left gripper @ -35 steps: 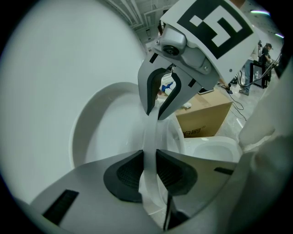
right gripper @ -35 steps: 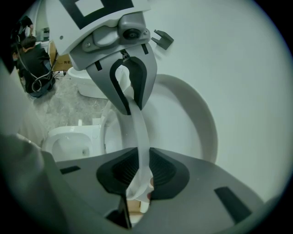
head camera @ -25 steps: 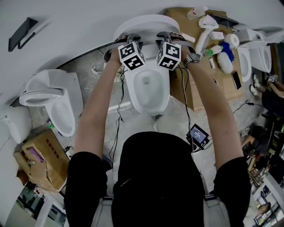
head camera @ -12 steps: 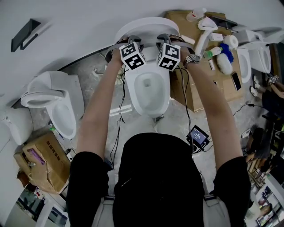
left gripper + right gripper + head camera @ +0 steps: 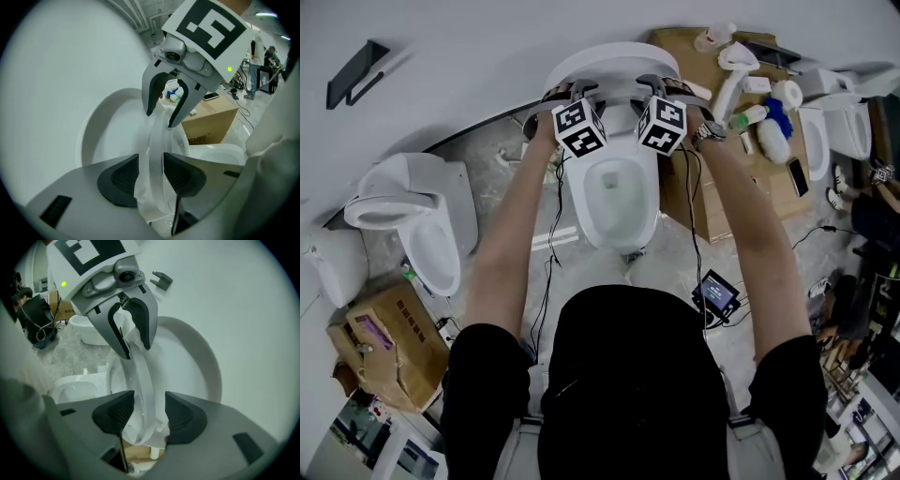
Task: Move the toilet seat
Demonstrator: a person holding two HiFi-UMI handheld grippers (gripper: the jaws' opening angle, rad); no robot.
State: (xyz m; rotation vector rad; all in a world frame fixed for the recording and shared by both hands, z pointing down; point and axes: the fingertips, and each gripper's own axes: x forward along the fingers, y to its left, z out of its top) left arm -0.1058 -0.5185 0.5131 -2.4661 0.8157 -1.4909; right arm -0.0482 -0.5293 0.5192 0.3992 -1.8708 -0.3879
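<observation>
The white toilet seat ring (image 5: 154, 140) stands raised on edge against the lid (image 5: 112, 126), above the bowl (image 5: 614, 187). My left gripper (image 5: 151, 173) straddles the ring's upper rim on the left. Its jaws have just been opening, and the ring is still between the pads with no visible squeeze. My right gripper (image 5: 149, 413) straddles the same ring (image 5: 140, 376) on the right. Its jaws have also just been opening, and gaps show on both sides of the ring. In the head view both grippers (image 5: 572, 94) (image 5: 652, 89) sit at the top of the raised seat (image 5: 609, 66).
Another white toilet (image 5: 422, 225) stands to the left, with a cardboard box (image 5: 384, 347) below it. A cardboard sheet (image 5: 722, 187) with bottles and brushes on it lies to the right. A small screen device (image 5: 717, 292) and cables lie on the floor near the bowl.
Both grippers stay at the raised seat's top rim. The marker cubes sit slightly higher in the head view. The arms have not shifted otherwise.
</observation>
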